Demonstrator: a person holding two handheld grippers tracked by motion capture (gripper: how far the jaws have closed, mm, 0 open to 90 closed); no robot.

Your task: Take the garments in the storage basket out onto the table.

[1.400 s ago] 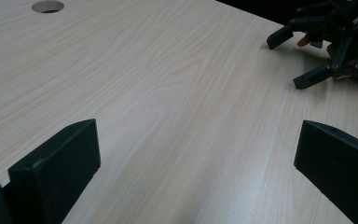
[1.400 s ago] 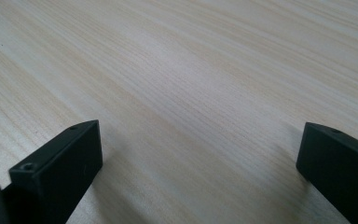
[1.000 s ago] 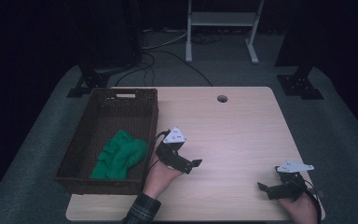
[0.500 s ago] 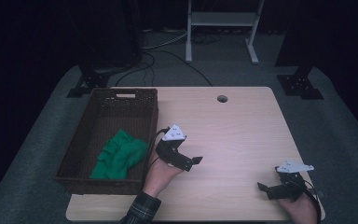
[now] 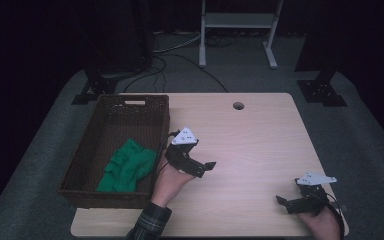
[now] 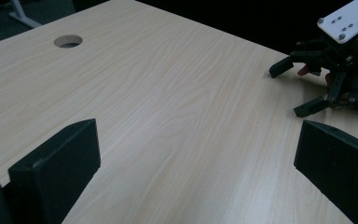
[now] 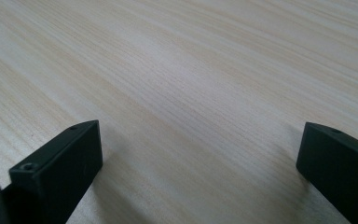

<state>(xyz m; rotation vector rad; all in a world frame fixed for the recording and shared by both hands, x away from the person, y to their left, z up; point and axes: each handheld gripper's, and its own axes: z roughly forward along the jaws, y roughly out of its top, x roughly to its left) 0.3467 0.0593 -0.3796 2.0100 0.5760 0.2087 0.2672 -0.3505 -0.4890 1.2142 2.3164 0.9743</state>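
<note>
A green cloth (image 5: pixel 126 167) lies crumpled in the near part of a dark wicker basket (image 5: pixel 111 119) on the left side of the light wooden table (image 5: pixel 260 145). Just right of the basket, my left gripper (image 5: pixel 206 169) is held in a hand above the table, pointing right. In the left gripper view my left gripper (image 6: pixel 196 154) is open with only bare wood between its jaws. My right gripper (image 5: pixel 283 204) sits low at the table's near right corner, pointing left. The right gripper view has it (image 7: pixel 200 154) open over bare wood. It (image 6: pixel 292 89) is also open in the left gripper view.
A round cable hole (image 5: pixel 238 105) sits near the table's far edge and appears in the left gripper view (image 6: pixel 68 41). Beyond the table are a white frame stand (image 5: pixel 237 22), cables on the floor and dark equipment bases (image 5: pixel 321 92).
My left gripper has risen slightly and drifted a little away from the near edge. The right gripper has stayed where it was.
</note>
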